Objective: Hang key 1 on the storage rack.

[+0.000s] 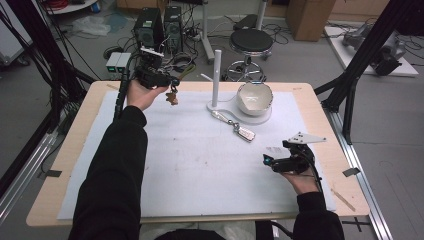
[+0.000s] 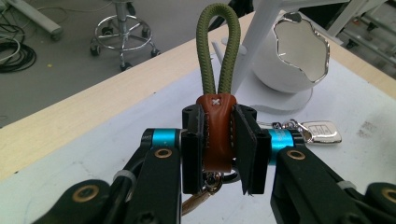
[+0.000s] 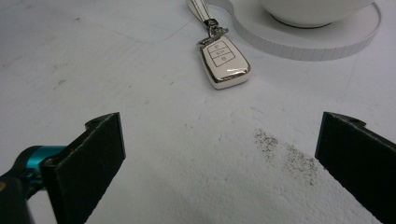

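My left gripper (image 2: 218,154) is shut on a keychain (image 2: 215,133): a brown leather tab with an olive cord loop that stands up above the jaws. In the high view that left gripper (image 1: 167,82) is raised over the table's far left, with the keychain (image 1: 172,96) dangling under it. A white car key fob (image 3: 223,62) on a metal strap lies flat on the white mat, in the high view the fob (image 1: 244,132) sits just in front of the stand. My right gripper (image 3: 219,163) hovers open over bare mat, near the right edge in the high view (image 1: 272,161).
A white stand with an upright post (image 1: 217,75) and a round base holds a white bowl with a wavy silvery rim (image 1: 255,98). The white mat (image 1: 190,165) covers a wooden table. Beyond the far edge are a stool (image 1: 251,42), computer boxes and cables.
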Available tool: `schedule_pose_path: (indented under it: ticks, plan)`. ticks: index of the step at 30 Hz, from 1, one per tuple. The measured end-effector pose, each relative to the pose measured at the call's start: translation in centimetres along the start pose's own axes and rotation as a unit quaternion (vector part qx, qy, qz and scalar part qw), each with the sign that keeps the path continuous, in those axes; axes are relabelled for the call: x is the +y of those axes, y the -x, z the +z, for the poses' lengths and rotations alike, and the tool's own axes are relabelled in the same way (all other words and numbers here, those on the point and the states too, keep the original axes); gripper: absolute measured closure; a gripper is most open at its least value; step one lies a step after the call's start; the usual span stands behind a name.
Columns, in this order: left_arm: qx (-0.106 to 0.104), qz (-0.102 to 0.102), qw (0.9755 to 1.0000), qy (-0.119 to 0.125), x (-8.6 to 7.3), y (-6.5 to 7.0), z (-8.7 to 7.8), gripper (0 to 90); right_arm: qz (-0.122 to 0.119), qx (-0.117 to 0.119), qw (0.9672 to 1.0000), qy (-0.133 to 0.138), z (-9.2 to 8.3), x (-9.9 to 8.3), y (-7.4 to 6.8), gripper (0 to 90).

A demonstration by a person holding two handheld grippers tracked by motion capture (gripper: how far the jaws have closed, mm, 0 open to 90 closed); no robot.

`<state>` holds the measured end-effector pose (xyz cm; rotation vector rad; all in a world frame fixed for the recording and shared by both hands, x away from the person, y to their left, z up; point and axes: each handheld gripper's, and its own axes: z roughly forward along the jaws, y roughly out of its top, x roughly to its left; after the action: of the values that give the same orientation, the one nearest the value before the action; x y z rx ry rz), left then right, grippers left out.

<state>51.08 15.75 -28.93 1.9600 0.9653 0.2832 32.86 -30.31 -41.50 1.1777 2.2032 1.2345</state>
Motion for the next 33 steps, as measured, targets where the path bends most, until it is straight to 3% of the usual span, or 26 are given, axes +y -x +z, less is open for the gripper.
schedule_pose_path:
  ticks: [5,11,33]
  plan:
    - [-0.005,-0.019,0.9998,0.002,-0.2,-0.4,1.1,73.3,0.003,0.001,1.0000,-0.001,0.0,0.0,0.1,0.6]
    - [-0.024,-0.041,0.9988,0.007,-0.5,-0.7,2.2,73.4,-0.003,-0.001,1.0000,-0.001,0.0,0.0,0.0,0.6]
    - [-0.064,-0.059,0.9961,-0.016,-1.3,0.0,5.6,73.2,-0.008,-0.004,1.0000,-0.002,0.1,0.0,0.0,0.7]
